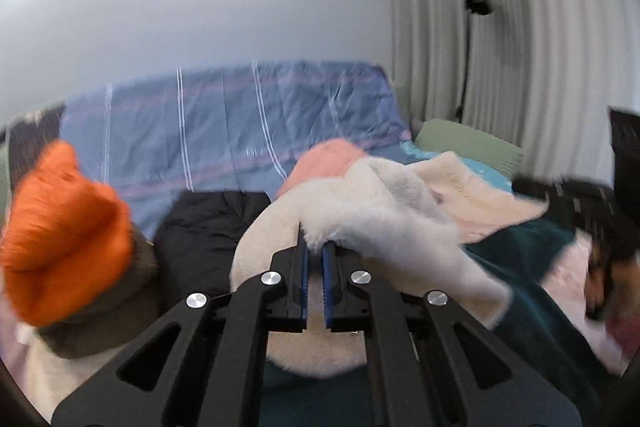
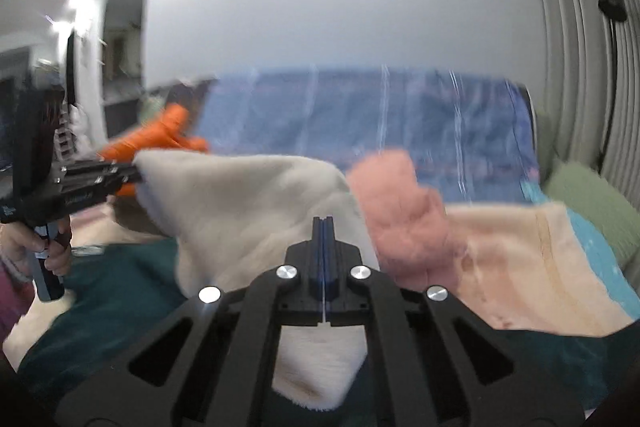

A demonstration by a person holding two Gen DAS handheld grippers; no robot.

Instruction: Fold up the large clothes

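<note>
Two grippers pinch the cream fleece garment (image 2: 248, 203) above the bed (image 2: 120, 291): left gripper (image 1: 314, 247) fingers clamped on one edge, right gripper (image 2: 322, 223) fingers fully closed on another. Folding has barely begun; no finished fold shows, and the orange garment (image 1: 60, 219) and pink garment (image 2: 404, 211) wait.

Both wrist views look forward, slightly down, along their own hand-held gripper fingers — close over the clothes pile. Shared: cream fleece (image 1: 384, 211) (image 2: 248, 211), blue striped cover (image 1: 224, 123) (image 2: 360, 123), curtain (right edge) (image 1: 520, 47) (image 2: 580, 67).
</note>
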